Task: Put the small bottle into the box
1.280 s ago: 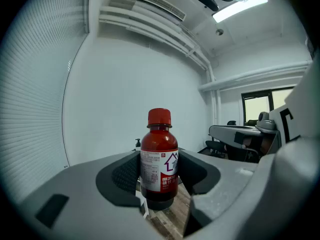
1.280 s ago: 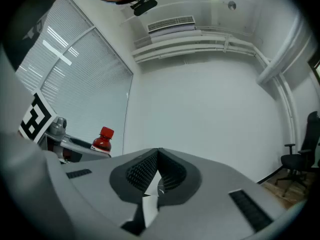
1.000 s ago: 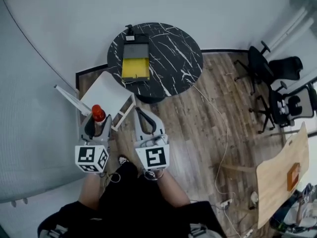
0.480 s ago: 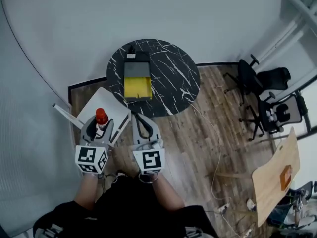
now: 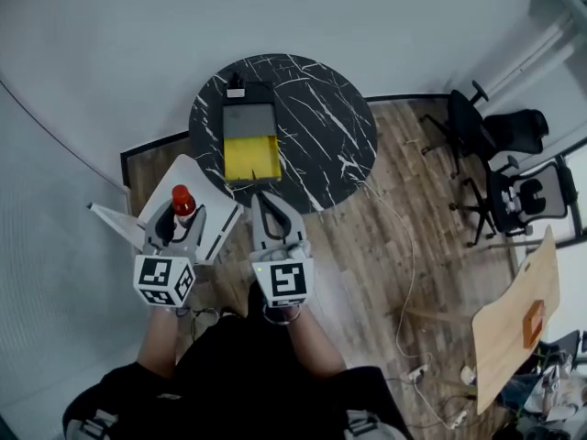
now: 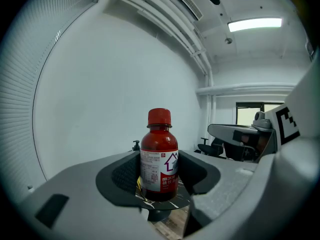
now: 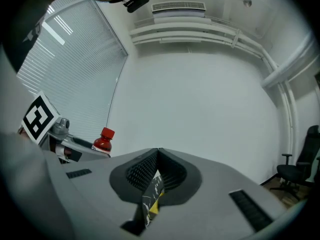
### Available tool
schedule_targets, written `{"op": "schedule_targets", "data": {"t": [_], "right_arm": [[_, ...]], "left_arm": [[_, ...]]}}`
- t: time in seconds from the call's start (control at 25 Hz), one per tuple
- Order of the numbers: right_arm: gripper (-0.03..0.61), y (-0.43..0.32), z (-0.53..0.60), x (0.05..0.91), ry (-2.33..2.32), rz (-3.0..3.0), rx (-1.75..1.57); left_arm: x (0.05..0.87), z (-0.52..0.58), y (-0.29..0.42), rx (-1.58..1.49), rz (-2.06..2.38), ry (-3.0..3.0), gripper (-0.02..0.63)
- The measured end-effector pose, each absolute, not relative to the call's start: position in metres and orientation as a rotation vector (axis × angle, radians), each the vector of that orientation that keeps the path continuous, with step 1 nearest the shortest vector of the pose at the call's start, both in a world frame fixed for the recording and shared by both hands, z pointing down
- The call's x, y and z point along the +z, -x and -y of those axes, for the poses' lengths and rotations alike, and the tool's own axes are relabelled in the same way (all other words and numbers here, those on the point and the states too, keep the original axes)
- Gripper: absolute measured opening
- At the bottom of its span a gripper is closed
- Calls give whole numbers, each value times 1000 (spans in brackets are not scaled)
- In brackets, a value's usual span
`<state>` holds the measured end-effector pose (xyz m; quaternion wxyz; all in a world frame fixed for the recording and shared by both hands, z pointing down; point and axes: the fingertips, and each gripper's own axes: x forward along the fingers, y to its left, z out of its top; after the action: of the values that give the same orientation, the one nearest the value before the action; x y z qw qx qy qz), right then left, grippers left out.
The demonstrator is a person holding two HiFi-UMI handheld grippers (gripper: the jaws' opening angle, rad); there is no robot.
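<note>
While the person stood before a round black marbled table (image 5: 348, 126), the left gripper (image 5: 179, 216) pinched the small bottle (image 5: 182, 200) between its two jaws, held in the air short of the table's near edge and above a white board (image 5: 197, 174) that lay low on the left. Seen in the left gripper view, the bottle (image 6: 159, 159) stood upright, its red cap uppermost and its white label facing the camera, with a dark ribbed pad pressed against each side of its lower half. Beside it, the right gripper (image 5: 269, 207) had its jaws pressed together with nothing between them; in the right gripper view only a thin slit below the meeting pads let a strip of marbled black and yellow show through. That same view caught the bottle's cap and shoulder off to the left, above the other gripper's body. On the far half of the table, well apart from the bottle, sat the box (image 5: 249, 140), dark-rimmed, with grey in its far part and yellow in its near part. Both grippers pointed toward the table. Wooden floor (image 5: 367, 246) spread to the right, crossed by a thin cable (image 5: 410, 273), and black office chairs (image 5: 495, 131) stood further right.
</note>
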<state>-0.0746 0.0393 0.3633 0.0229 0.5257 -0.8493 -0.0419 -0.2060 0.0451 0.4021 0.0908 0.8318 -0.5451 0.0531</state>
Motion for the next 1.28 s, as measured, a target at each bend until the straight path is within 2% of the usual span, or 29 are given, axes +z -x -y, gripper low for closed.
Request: {"op": "schedule_targets", "data": {"t": [0.36,0.72,1.28], "right_arm": [[-3,27,72,362,-1571,2706,-66],[-3,-47,146,390,-1586,2664,55],[-3,-21,185,488,-1238,2645,234]], "left_arm": [[407,58,169,238,1618,-2472,216],[446,124,142,478,1600,-2414,215],[526,178,118,786,1473,-2351,216]]}}
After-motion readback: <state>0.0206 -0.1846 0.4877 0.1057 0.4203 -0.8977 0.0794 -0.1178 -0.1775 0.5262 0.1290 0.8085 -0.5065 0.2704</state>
